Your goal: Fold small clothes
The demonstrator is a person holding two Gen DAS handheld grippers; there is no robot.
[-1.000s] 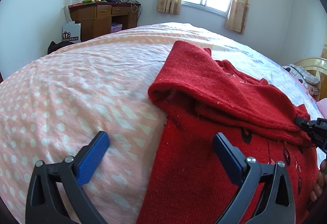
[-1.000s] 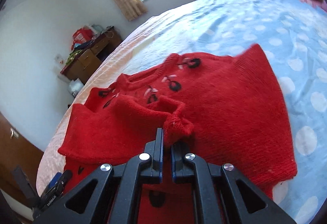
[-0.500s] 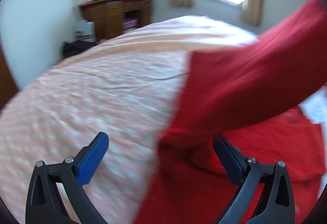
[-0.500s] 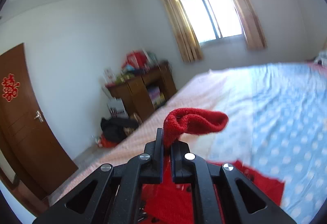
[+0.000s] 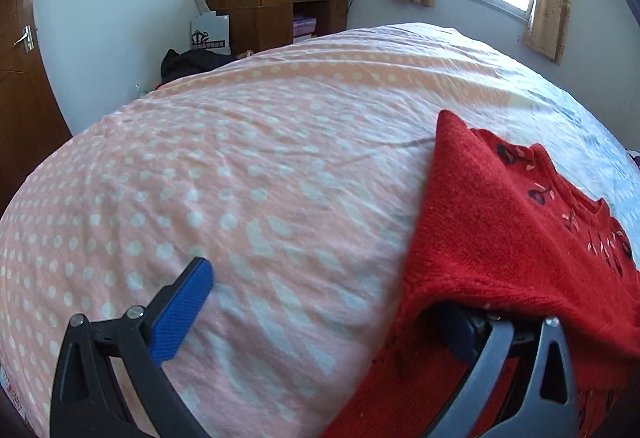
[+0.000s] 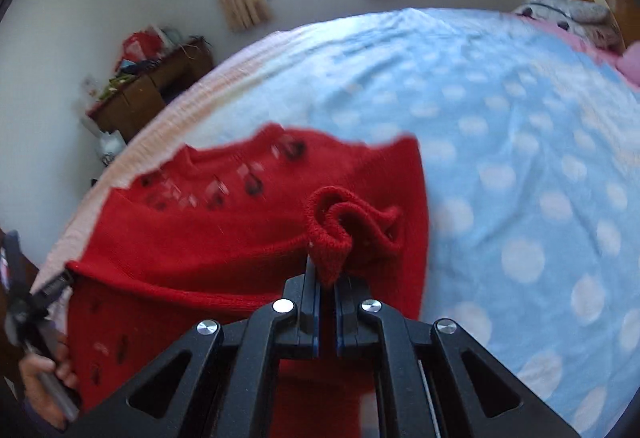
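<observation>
On the dotted bedspread [image 5: 280, 174], the right gripper [image 6: 327, 278] pinches the red sweater's [image 6: 224, 238] cuff [image 6: 332, 234]; the left gripper [image 5: 332, 302], wide open, could snag the draped knit.

Sweater [image 6: 224, 238]: red, dark motifs. Bedcover [image 5: 240, 178]: pink with white dots left, blue with white dots right. Tong pads [image 5: 182, 314]: blue.
</observation>
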